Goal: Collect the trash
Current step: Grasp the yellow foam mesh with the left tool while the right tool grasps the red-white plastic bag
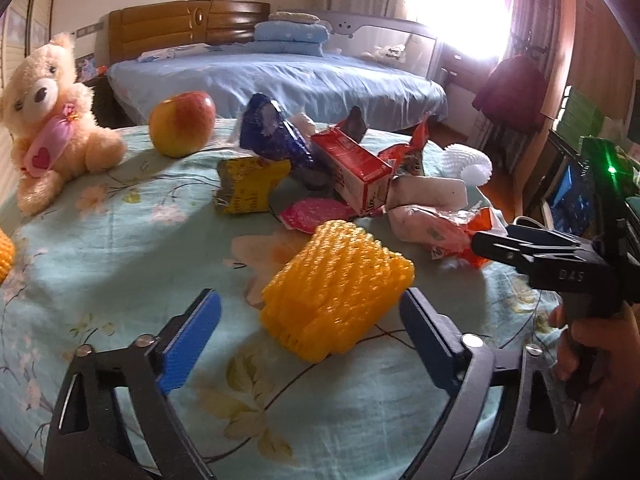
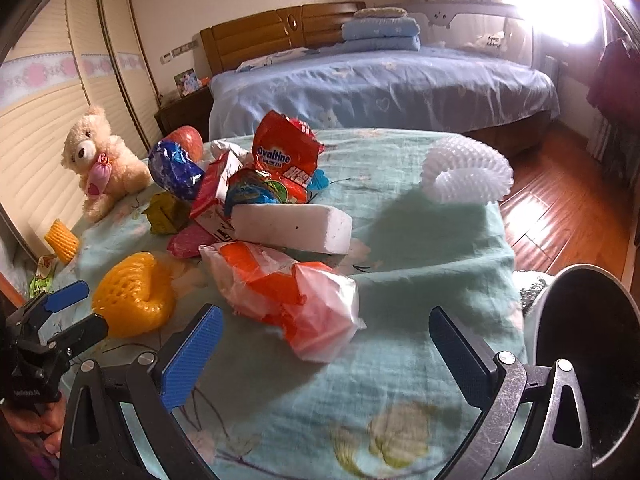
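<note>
Left wrist view shows the left gripper spread around the yellow foam net; the right gripper, also spread, faces the orange wrapper. Nearly all trash remains; bin beside.

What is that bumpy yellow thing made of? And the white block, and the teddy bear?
The bumpy yellow mesh sleeve looks like soft foam netting, matte, with an open woven lattice. The white rectangular block seems to be styrofoam: chalky, dull, flat-sided, though it could be another foam. The cream teddy bear looks like plush fabric, judging by its fuzzy pile.
</note>
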The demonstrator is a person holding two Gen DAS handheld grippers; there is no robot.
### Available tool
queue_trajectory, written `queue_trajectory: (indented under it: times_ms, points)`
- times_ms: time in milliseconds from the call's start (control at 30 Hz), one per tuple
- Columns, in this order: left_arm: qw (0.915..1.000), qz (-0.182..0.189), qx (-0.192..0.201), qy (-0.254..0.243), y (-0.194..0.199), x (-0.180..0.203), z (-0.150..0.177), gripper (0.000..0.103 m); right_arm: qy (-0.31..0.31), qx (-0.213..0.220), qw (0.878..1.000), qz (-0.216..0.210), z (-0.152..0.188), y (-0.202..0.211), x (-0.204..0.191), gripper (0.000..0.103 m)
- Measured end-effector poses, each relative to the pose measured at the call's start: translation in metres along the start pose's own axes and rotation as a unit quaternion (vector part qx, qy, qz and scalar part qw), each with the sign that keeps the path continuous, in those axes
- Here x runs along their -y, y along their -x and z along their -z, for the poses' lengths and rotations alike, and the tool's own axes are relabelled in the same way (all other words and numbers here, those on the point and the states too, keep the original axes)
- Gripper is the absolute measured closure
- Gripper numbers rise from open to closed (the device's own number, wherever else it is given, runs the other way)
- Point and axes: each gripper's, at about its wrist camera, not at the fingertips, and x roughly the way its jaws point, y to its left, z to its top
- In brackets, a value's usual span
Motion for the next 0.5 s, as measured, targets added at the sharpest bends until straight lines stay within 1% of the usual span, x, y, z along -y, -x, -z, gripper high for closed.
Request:
queue_trajectory:
  times_ms: [33, 67, 133, 200, 233, 267, 300, 333, 367, 433, 500]
  points:
    - [1.0000, 0.004, -0.001, -0.003, -0.001, 0.002, 0.000, 0.021, -0.001, -0.005, 1.000, -0.003, -0.001, -0.003, 0.000, 0.001]
    - [1.0000, 0.006, -0.002, -0.004, -0.002, 0.003, -0.001, 0.025, -0.005, -0.011, 1.000, -0.005, -0.001, -0.006, 0.001, 0.002]
    - [0.9999, 0.011, -0.006, -0.007, -0.004, 0.005, -0.001, 0.040, -0.010, -0.019, 1.000, -0.010, 0.001, -0.010, 0.002, 0.013]
    - [0.9998, 0.017, -0.008, -0.007, -0.005, 0.006, 0.001, 0.049, -0.014, -0.028, 0.999, -0.018, 0.003, -0.013, 0.003, 0.040]
    - [0.9998, 0.017, -0.007, -0.008, -0.004, 0.007, 0.002, 0.054, -0.019, -0.030, 0.999, -0.024, 0.005, -0.014, 0.003, 0.049]
    - [0.9998, 0.015, -0.002, -0.009, -0.002, 0.009, 0.003, 0.057, -0.022, -0.032, 0.999, -0.027, 0.006, -0.014, 0.004, 0.064]
    - [0.9998, 0.015, 0.001, -0.011, 0.001, 0.010, 0.004, 0.064, -0.026, -0.032, 0.999, -0.027, 0.008, -0.013, 0.005, 0.070]
    - [0.9998, 0.016, 0.002, -0.013, 0.002, 0.011, 0.004, 0.071, -0.027, -0.030, 0.999, -0.026, 0.009, -0.011, 0.005, 0.070]
    - [0.9997, 0.018, 0.004, -0.015, 0.004, 0.013, 0.005, 0.073, -0.026, -0.025, 0.999, -0.026, 0.010, -0.008, 0.005, 0.071]
    - [0.9996, 0.020, 0.005, -0.018, 0.006, 0.015, 0.004, 0.086, -0.023, -0.017, 0.999, -0.027, 0.012, -0.003, 0.004, 0.073]
    - [0.9994, 0.028, 0.006, -0.017, 0.009, 0.018, 0.004, 0.092, -0.025, -0.009, 0.999, -0.029, 0.016, 0.004, 0.004, 0.074]
